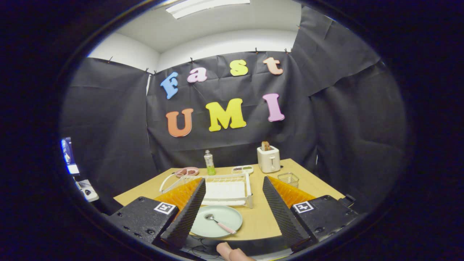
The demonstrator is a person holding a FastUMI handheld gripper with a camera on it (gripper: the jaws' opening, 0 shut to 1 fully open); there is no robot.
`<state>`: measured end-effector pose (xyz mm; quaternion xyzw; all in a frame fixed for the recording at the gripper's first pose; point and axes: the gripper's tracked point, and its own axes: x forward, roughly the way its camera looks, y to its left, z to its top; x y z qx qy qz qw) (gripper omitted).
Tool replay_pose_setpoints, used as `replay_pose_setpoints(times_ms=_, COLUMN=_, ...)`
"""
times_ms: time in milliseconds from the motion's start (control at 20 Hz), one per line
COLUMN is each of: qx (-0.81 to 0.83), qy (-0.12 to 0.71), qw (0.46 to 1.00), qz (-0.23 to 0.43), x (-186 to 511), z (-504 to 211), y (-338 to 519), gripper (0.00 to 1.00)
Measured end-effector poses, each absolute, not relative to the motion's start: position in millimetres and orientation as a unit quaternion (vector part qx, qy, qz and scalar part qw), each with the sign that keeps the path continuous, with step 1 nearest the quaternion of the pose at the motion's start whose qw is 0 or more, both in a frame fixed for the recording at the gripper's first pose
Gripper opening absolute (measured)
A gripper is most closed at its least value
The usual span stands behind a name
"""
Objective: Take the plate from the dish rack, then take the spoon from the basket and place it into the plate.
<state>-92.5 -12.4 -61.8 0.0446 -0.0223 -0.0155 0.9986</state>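
Observation:
A pale green plate (217, 221) lies flat on the wooden table (261, 217), between my fingers and nearer the left one. A spoon (219, 223) with a metal bowl and pink handle rests in the plate. Just beyond the plate stands the white dish rack (224, 188), with no dish in it. A small clear wire basket (288, 178) sits past the right finger. My gripper (232, 192) is open and holds nothing, raised above the table's near side.
At the table's far side stand a white toaster (268, 158) with toast in it, a green bottle (209, 163), a pink dish (187, 172) and a small divided dish (242, 169). A hand's fingers (232, 252) show just below the table's near edge.

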Motion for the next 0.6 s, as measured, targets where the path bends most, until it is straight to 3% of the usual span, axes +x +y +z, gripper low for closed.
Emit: replay_pose_setpoints(times_ms=600, qx=0.055, qy=-0.020, qw=0.998, qz=-0.036, x=-99.6, z=-59.6, y=-21.7, gripper=1.00)
